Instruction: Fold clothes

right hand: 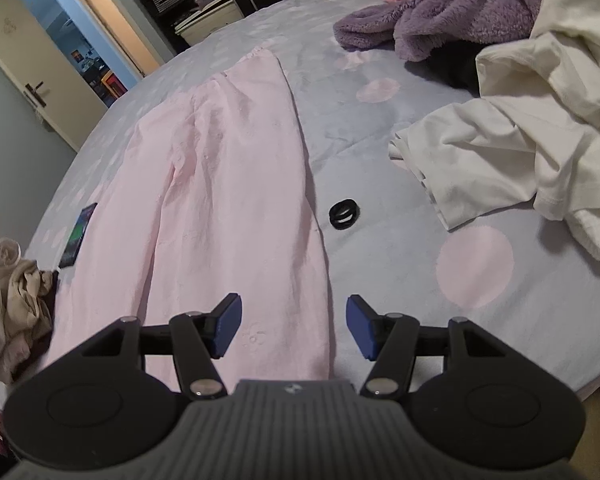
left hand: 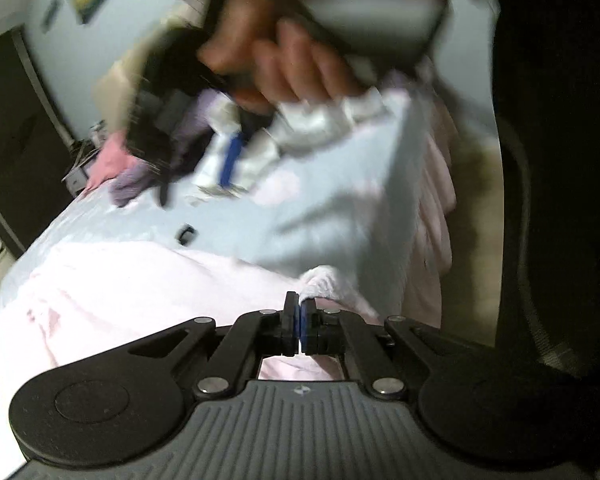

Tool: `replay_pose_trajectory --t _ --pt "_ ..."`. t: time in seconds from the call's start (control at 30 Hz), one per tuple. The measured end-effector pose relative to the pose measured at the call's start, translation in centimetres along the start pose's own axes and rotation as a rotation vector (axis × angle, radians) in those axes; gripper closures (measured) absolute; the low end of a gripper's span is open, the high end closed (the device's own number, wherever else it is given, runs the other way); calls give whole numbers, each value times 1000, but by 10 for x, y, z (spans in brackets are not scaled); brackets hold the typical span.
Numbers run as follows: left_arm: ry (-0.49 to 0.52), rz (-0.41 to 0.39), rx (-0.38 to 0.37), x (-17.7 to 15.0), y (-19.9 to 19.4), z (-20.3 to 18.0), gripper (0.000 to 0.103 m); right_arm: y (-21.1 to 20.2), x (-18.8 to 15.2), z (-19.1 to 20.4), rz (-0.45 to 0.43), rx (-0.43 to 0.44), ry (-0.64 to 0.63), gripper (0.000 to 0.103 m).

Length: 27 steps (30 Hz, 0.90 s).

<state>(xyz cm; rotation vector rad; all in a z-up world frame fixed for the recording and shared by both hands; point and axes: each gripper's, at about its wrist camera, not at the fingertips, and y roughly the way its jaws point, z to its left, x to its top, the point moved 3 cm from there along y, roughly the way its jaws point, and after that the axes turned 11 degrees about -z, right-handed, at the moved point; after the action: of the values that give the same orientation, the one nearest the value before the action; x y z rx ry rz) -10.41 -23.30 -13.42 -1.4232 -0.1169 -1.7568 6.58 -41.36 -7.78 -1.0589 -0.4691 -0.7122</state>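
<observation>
Left claw (left hand: 299,316) pinches pink garment (left hand: 140,280) edge; right claw (right hand: 294,326) gapes empty above that garment on bed (right hand: 380,160).

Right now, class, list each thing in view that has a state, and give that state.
Left gripper: shut on pink garment.
Right gripper: open, empty.
Pink garment: spread flat on the bed.
White garment: crumpled.
Purple fleece: heaped.
Door: open.

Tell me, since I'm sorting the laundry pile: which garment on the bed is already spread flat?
The pale pink garment, lying smoothed lengthwise under the open right gripper. The cream one and the fuzzy purple one lie crumpled in heaps.
</observation>
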Motion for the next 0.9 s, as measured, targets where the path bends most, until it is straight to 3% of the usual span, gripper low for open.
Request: replay_pose_trajectory --t 0.2,0.4,0.63,0.9 --pt "-164 -75 40 23 -43 37 103 17 13 -15 -2 -1 145 41" --pt "-342 -129 115 30 -79 86 103 16 8 -12 11 37 178 41" --pt "-427 -167 198 36 -116 134 103 15 2 -4 34 60 157 41" --pt "-592 -196 394 7 -175 214 103 19 -3 10 66 75 119 41"
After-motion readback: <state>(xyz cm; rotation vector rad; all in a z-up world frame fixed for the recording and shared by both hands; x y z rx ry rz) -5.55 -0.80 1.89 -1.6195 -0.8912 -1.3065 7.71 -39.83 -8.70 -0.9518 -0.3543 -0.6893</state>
